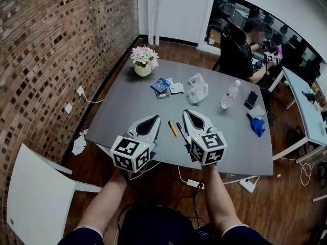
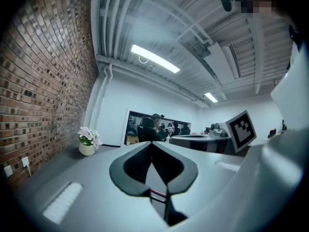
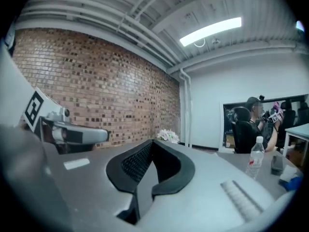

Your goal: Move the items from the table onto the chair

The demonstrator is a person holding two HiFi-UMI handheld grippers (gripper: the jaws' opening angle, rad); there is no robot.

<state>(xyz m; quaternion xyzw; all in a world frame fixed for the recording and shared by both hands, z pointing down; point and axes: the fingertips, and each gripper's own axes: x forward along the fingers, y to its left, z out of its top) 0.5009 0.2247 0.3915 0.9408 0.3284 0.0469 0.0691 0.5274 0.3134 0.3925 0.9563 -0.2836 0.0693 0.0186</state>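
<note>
Right gripper (image 1: pixel 187 113), parallel yellow pen (image 1: pixel 172 128) alongside

Grey table (image 1: pixel 122 108), white chair (image 1: pixel 30 198), flowerpot (image 1: pixel 143 66)

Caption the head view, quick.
The left gripper and right gripper, both shut, above grey table; white chair lower left.

the left gripper (image 1: pixel 153 118) sits just left of the middle in the lower half of the head view, its jaws pointing up the frame and leaning slightly right. in its own view the two dark jaws are closed, tips meeting, nothing between them. the right gripper (image 1: pixel 188 113) lies just beside it to the right, roughly parallel, its jaws likewise pressed together and empty. each carries a marker cube at its near end: the left cube (image 1: pixel 131 154) and the right cube (image 1: pixel 209 147). the bare left forearm (image 1: pixel 104 205) and right forearm (image 1: pixel 220 205) rise from the bottom edge to the grippers.
</note>
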